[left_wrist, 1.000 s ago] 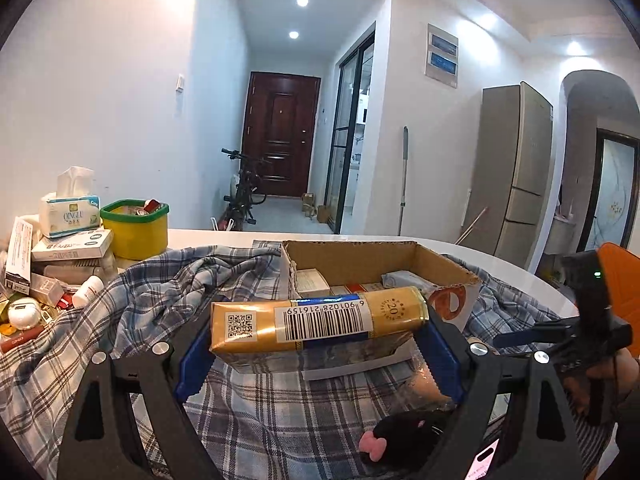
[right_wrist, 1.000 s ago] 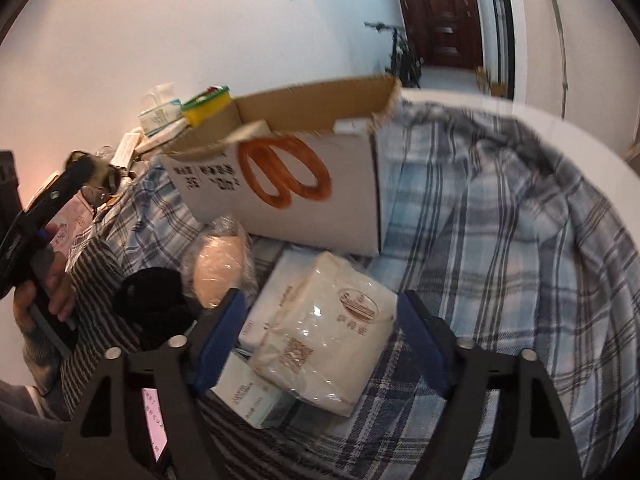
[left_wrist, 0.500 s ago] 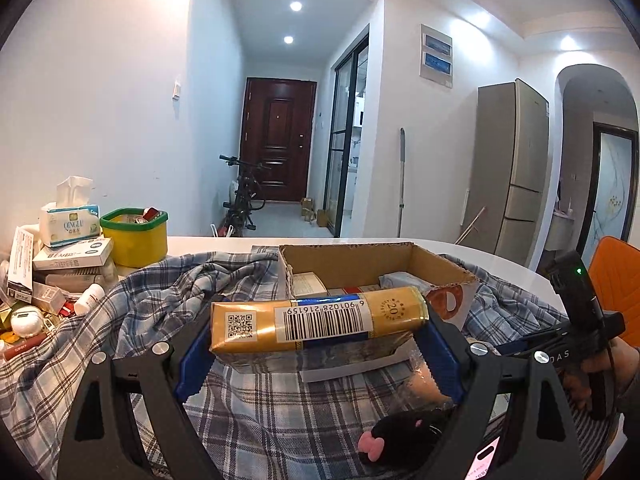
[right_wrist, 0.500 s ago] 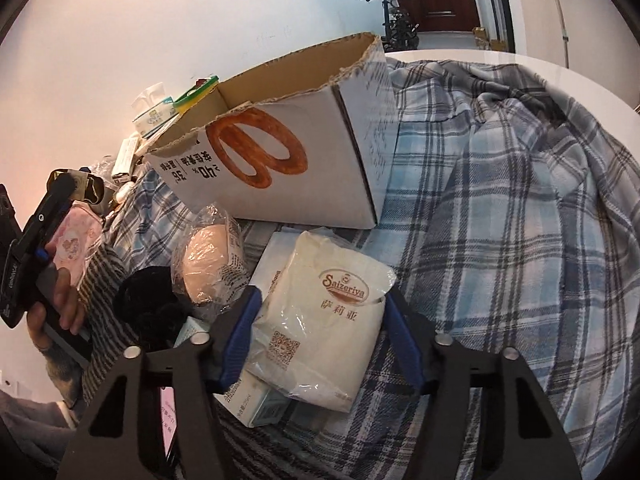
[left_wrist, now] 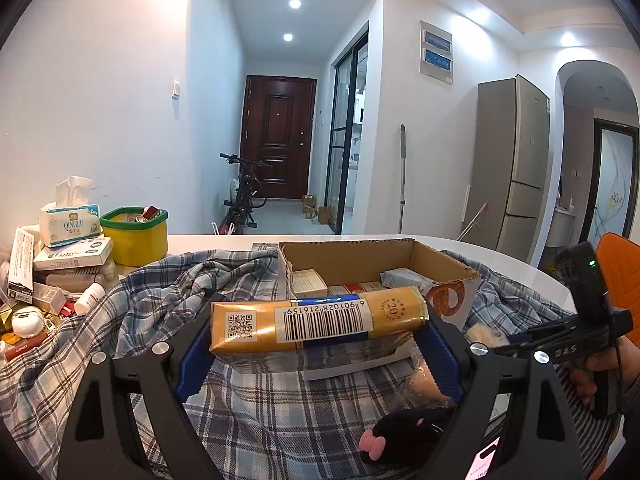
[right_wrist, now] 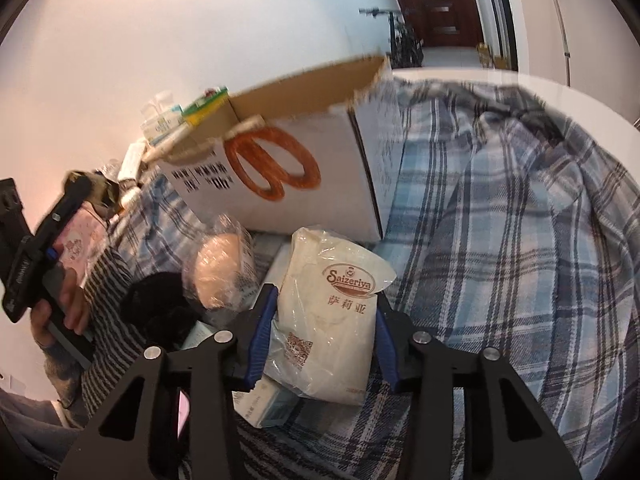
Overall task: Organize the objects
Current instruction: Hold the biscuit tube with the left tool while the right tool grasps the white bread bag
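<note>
Hidden under the packet (right_wrist: 332,320): most of a small box (right_wrist: 266,402) (print unreadable). Right gripper (right_wrist: 322,340) just narrowed onto that packet, long axis pointing toward the carton (right_wrist: 280,168). Left gripper (left_wrist: 316,344) clamped wide across the gold box (left_wrist: 316,322), lying crosswise before the carton.

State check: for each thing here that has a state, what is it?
Left tongs: clamped on the gold carton, held off the cloth.
Right tongs: have just been closing, pads now on the white Saizeriya packet.
Cardboard box: open-topped, partly filled.
Front door: shut.
</note>
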